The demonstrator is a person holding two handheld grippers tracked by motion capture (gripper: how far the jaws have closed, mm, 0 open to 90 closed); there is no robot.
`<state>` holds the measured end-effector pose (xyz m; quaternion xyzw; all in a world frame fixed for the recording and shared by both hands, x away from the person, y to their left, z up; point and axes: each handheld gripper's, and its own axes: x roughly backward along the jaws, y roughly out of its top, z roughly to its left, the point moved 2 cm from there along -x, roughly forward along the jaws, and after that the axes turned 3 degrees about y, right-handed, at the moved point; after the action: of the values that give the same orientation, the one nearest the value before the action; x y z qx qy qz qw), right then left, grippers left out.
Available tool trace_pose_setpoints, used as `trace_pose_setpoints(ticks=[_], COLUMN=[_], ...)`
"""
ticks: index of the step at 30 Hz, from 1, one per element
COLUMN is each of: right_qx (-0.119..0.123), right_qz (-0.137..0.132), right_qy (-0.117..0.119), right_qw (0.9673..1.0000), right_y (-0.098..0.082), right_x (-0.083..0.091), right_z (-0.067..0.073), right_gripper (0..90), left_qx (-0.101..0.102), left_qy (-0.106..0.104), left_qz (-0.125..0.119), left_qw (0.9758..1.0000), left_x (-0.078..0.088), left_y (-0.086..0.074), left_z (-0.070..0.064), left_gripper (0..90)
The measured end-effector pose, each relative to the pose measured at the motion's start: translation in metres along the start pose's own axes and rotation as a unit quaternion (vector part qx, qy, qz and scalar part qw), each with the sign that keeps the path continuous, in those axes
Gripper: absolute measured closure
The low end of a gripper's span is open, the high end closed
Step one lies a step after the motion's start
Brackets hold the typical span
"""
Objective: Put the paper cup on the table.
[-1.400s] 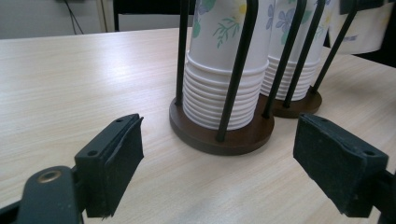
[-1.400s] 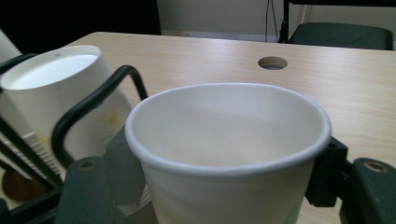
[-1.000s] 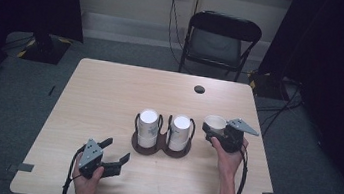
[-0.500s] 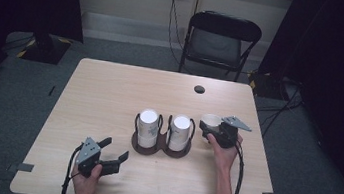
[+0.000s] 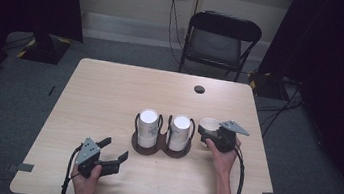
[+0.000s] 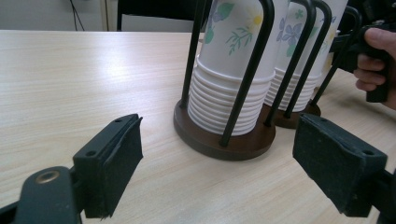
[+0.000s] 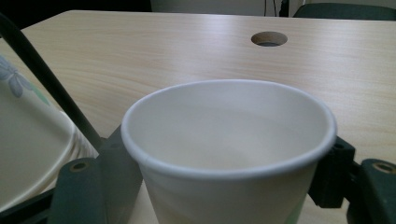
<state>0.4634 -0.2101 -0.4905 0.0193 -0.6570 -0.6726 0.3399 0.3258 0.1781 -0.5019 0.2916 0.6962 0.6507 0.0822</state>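
Even light from overhead brightens the table [image 5: 109, 99] in the high view, while the surrounding room falls off into near-black, where detail can hardly be made out. The paper cup [image 7: 229, 154] looms close and a little soft, its shape perhaps stretched by a wide lens. Pale glare streaks the wood, and shadows are short and faint.

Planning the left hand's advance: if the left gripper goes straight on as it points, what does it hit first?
Likely the brown base of the cup holder, under the nearer cup stack; bare table before it.
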Motion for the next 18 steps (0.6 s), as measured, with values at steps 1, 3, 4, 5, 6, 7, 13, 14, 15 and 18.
trace_pose_setpoints(ticks=[1,3,4,5,6,7,13,14,15,18], right_qx=[0.0,0.005,0.01,0.011,0.009,0.008,0.007,0.009,0.009,0.007], right_qz=[0.0,0.005,0.003,0.003,0.0,-0.001,0.006,0.009,0.009,0.01], right_qy=[0.0,-0.002,-0.005,-0.006,-0.006,-0.008,-0.009,-0.01,-0.01,-0.01], right_qw=[1.0,1.0,0.9999,0.9999,0.9999,0.9999,0.9999,0.9999,0.9999,0.9999], right_y=[0.0,-0.001,-0.002,-0.003,-0.005,-0.006,-0.011,-0.013,-0.013,-0.013], right_x=[0.0,0.003,0.004,0.006,0.007,0.009,0.014,0.014,0.014,0.012], right_z=[0.0,0.002,0.002,0.003,0.003,0.003,0.001,0.001,0.001,0.001], right_gripper=[27.2,27.0,27.1,27.0,27.0,27.0,27.1,26.5,26.5,26.2], left_qx=[0.0,0.002,0.002,0.001,0.003,0.003,0.004,0.004,0.004,0.003], left_qy=[0.0,0.0,0.0,0.0,0.0,0.0,0.0,0.0,0.0,0.0], left_qz=[0.0,0.0,-0.001,-0.001,-0.001,-0.001,-0.001,-0.001,-0.001,-0.001], left_qw=[1.0,1.0,1.0,1.0,1.0,1.0,1.0,1.0,1.0,1.0], left_x=[0.0,0.0,0.0,0.0,0.0,0.0,0.0,0.0,0.0,0.0], left_y=[0.0,0.0,0.0,0.0,0.0,0.0,0.0,0.0,0.0,0.0], left_z=[0.0,0.0,0.0,0.0,0.0,0.0,0.0,0.001,0.001,0.0], left_gripper=[15.5,15.5,15.5,15.5,15.5,15.5,15.5,15.4,15.5,15.5])
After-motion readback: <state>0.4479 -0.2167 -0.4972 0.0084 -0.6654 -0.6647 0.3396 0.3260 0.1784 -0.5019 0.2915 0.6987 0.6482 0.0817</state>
